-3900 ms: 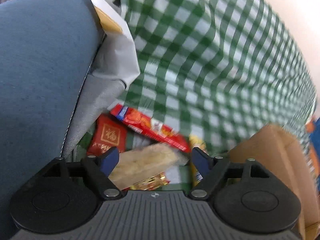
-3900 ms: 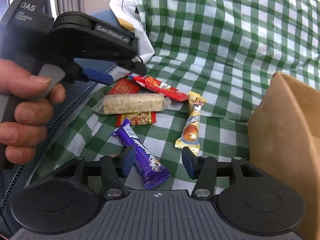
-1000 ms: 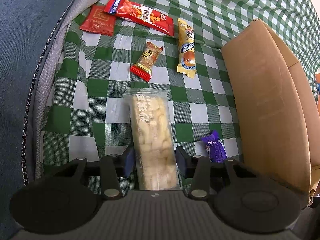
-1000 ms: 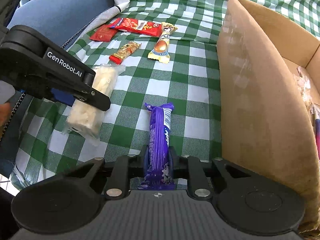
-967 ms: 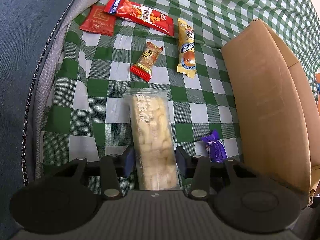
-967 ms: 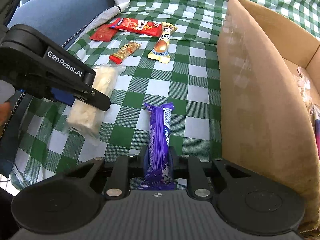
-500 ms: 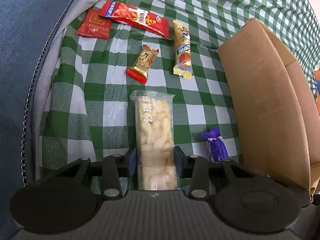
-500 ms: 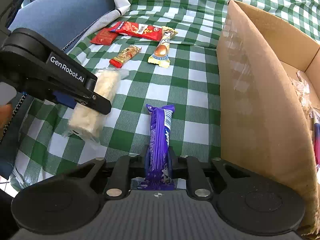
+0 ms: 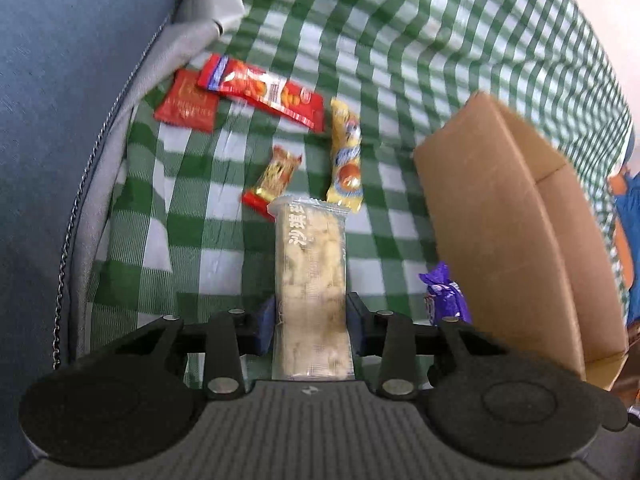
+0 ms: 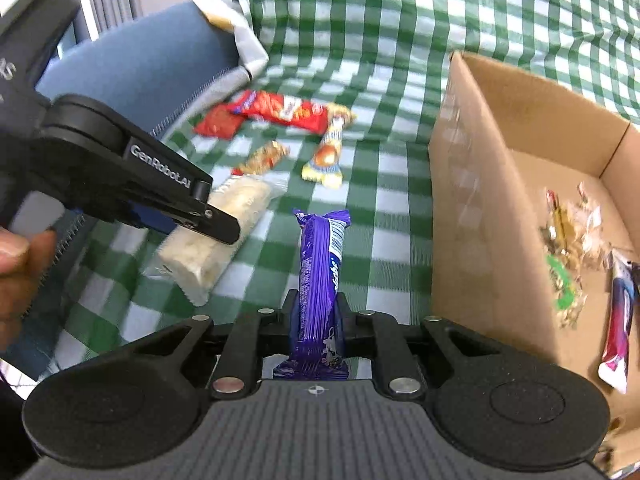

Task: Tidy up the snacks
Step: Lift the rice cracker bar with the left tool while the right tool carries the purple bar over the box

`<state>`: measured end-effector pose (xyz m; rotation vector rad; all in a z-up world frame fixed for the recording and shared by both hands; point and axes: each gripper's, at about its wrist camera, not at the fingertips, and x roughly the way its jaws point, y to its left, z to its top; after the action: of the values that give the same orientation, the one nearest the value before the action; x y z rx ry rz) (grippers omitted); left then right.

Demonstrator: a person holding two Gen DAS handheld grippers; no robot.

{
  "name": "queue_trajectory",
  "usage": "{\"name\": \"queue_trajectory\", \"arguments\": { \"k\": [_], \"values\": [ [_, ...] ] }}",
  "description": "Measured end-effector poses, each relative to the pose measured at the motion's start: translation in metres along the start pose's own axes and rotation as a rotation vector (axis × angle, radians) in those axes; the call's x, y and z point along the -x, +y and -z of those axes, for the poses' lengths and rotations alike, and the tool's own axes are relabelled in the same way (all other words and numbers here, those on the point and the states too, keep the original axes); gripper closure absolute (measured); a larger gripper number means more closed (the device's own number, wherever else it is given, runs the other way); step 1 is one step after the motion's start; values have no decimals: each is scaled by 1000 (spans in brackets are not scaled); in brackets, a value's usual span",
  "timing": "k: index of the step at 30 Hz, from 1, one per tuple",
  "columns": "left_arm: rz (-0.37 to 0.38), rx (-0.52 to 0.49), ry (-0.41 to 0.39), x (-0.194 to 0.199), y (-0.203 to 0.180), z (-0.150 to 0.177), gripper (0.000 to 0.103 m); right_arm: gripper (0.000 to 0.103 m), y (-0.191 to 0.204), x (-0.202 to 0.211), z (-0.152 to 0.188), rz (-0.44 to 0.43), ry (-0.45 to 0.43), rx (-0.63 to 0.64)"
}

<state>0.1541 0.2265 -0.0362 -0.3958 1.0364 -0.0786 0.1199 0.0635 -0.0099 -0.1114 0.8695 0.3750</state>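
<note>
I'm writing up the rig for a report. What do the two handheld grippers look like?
Both are black plastic with a ribbed grey front plate, two round black housings, silver screw heads and linked black finger arms. The left gripper has blue pads; seen from the right wrist, its side bears white "GenRobot.AI" lettering. The right gripper looks the same build.

Checked cloth (image 10: 384, 200): woven, matt. Box (image 10: 472, 216): plain matt cardboard. Purple bar (image 10: 318, 280): glossy foil wrapper. Pale bar (image 9: 311, 276): clear glossy plastic.

Green-white checked tablecloth (image 9: 420, 40) over table; blue upholstered chair (image 10: 152, 60) alongside; bright daylight.
</note>
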Motion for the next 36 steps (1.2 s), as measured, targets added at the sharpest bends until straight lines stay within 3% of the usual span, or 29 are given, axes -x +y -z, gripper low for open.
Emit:
{"name": "queue_trajectory", "arguments": {
  "k": [10,16,20,23,25,27,36],
  "values": [
    [51,48,-167,32,-8,-4,62,86,-31,59,-37,-47,-176,-46],
    [77,18,-267,46,-30,-6,62,86,-90,105,-71,-19,-300,-49],
    [112,-8,-328,50,-49,-8,62,86,-146,113,-73,62,-356,-67],
    [142,-28,-361,48,-64,-10,62,86,-187,103,-54,141,-341,-152],
    [169,-35,-381,46,-74,-12,62,86,-210,96,-45,162,-283,-243],
    [206,-44,-408,45,-86,-14,62,86,-225,102,-38,175,-296,-297],
    [357,-127,-431,25,-152,-13,62,86,-250,101,-24,249,-280,-262]
  ]
}}
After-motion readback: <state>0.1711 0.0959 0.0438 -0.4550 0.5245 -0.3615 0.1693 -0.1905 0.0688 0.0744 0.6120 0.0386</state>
